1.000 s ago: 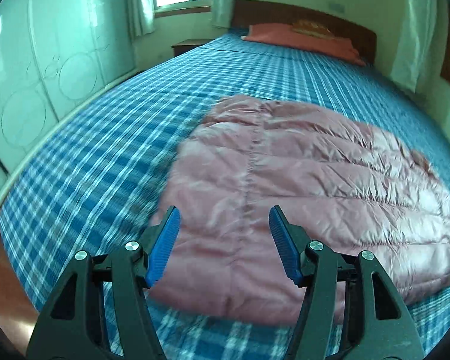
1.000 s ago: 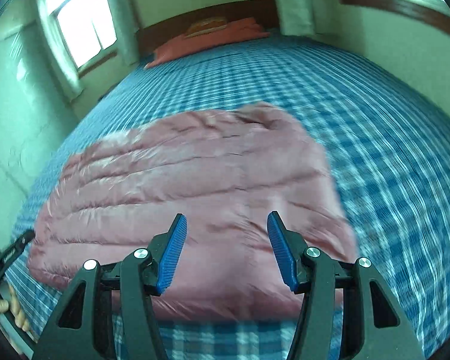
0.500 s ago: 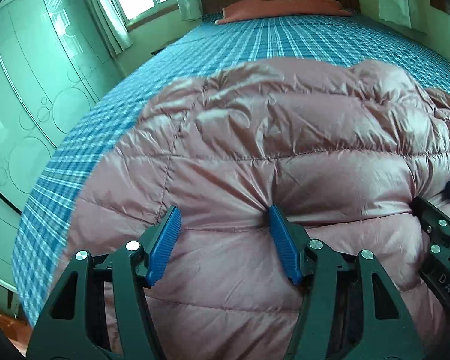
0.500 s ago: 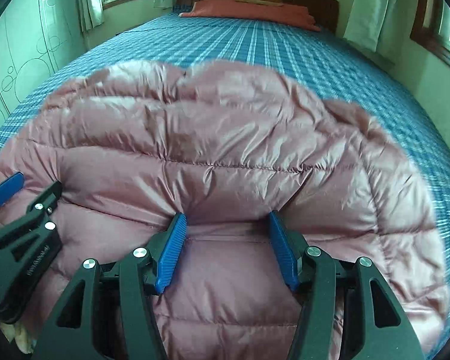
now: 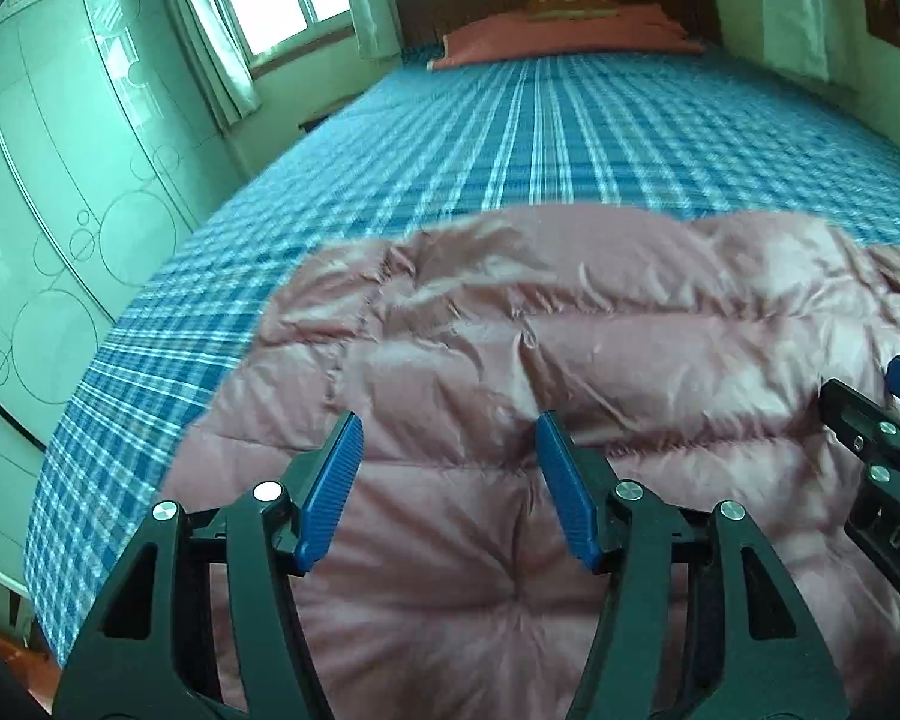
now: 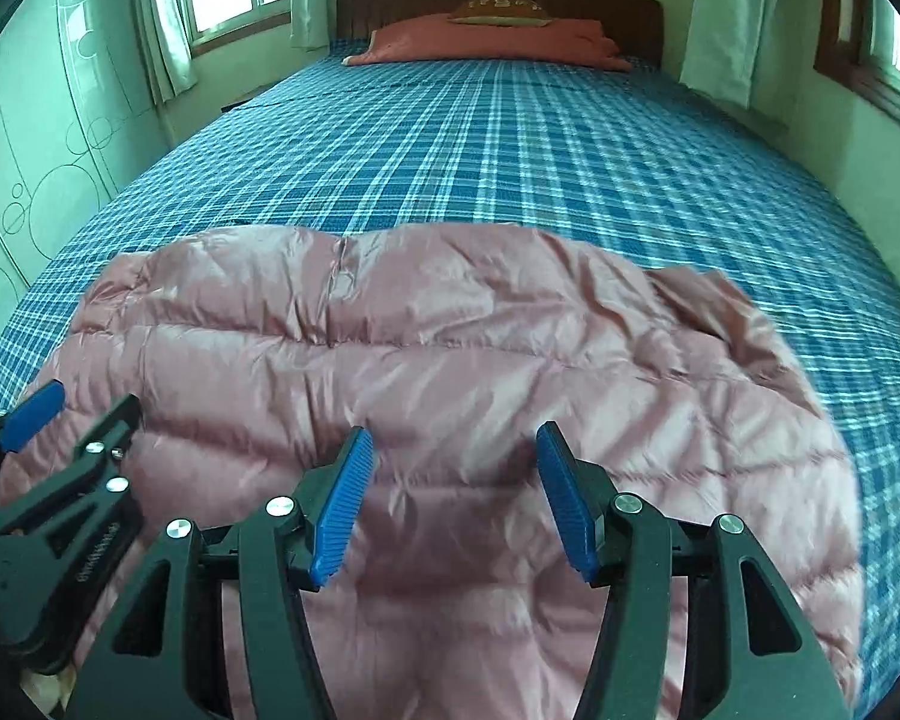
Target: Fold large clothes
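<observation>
A pink quilted puffer jacket [image 5: 570,330] lies spread across the near end of the bed, seen too in the right wrist view [image 6: 450,330]. My left gripper [image 5: 445,426] is low over the jacket's near left part, open, blue pads apart with puffy fabric under and between them. My right gripper [image 6: 455,432] is open in the same way over the near right part. The two stand side by side: the right one's fingers [image 5: 858,414] show at the left view's right edge, the left one's pad [image 6: 30,414] at the right view's left edge. The jacket's near edge is hidden beneath the grippers.
The bed [image 5: 540,138] has a blue plaid sheet, bare beyond the jacket up to a red pillow [image 6: 492,42] and a dark wooden headboard [image 6: 600,6]. A pale wardrobe [image 5: 60,180] runs along the left side. Curtained windows are at the back left and right.
Both grippers swung in from the jacket's two ends and sank toward it, and now sit side by side facing the headboard. Their jaws have kept the same width.
</observation>
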